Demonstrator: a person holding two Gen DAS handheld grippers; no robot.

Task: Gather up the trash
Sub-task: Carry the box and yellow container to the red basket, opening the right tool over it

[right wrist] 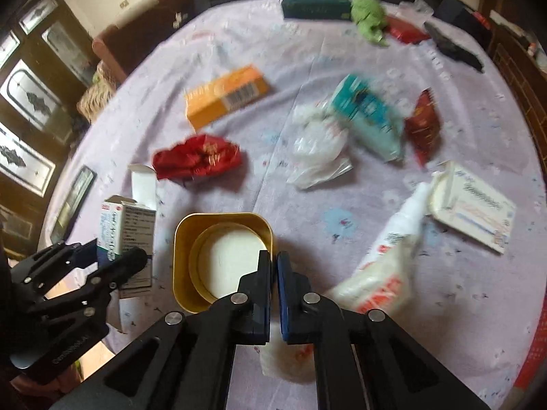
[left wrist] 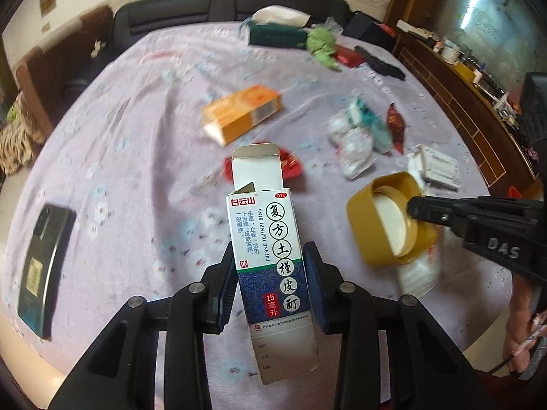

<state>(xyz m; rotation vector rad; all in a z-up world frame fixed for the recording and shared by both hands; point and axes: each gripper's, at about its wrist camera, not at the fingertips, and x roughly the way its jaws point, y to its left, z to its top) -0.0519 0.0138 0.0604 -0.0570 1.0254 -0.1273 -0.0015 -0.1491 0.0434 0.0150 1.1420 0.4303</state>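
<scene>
The left gripper [left wrist: 270,256] grips a white and blue medicine carton [left wrist: 270,249] by its long sides, its pads pressed against the cardboard, with the carton's top flap standing open at the far end. The right gripper [right wrist: 273,263] is clenched on the wall of a gold lid [right wrist: 222,256], one finger inside against the white liner and the other outside the rim; from the left wrist view the lid [left wrist: 386,218] sits tilted, its hollow facing the camera. Both held things are over the near part of a table under a pale lilac flowered cloth [left wrist: 136,102]. Just right of the lid lies a white plastic bag with red print [right wrist: 383,273], and beyond it to the right a flat white packet [right wrist: 475,205]. Further off, the middle of the table holds a crumpled red wrapper [right wrist: 198,157], an orange box [left wrist: 242,112], a clear crumpled plastic bag [right wrist: 318,143], a teal and white pack [right wrist: 369,116] and a dark red snack wrapper [right wrist: 424,123]. At the far edge stand a dark green tissue box [left wrist: 277,34] and a green crumpled cloth [left wrist: 321,44] just beside it. A dark phone [left wrist: 44,270] lies at the near left edge, well apart from the rest.
</scene>
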